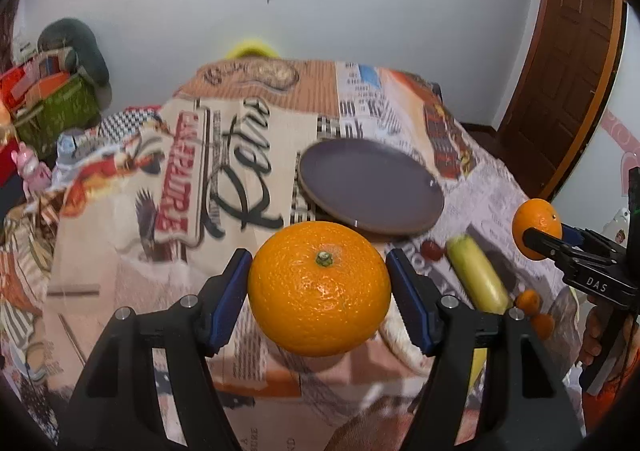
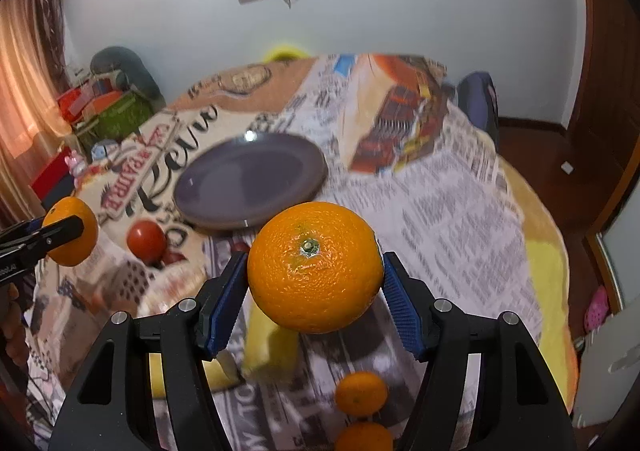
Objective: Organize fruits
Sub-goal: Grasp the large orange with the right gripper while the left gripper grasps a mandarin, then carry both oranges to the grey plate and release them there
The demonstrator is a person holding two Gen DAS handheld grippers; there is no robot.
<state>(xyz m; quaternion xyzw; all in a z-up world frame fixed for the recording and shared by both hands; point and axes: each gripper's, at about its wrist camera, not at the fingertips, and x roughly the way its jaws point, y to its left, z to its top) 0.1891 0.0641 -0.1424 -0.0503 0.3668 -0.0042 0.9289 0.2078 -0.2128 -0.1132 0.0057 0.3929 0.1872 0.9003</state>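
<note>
Both tongs carrying oranges, plate not yet loaded.
Left tongs clenched on an orange; right tongs clenched on another orange, both held above the surface. Next, likely: lower onto the empty dark plate, then release. Background blurred; yellow-green fruit unidentifiable, small oranges partly cut off.

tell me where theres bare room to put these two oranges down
The dark plate is bare all over. Cloth is also free right of it, over the newspaper print. Crowded: the near edge, with tomato, yellow-green fruit and small oranges.
</note>
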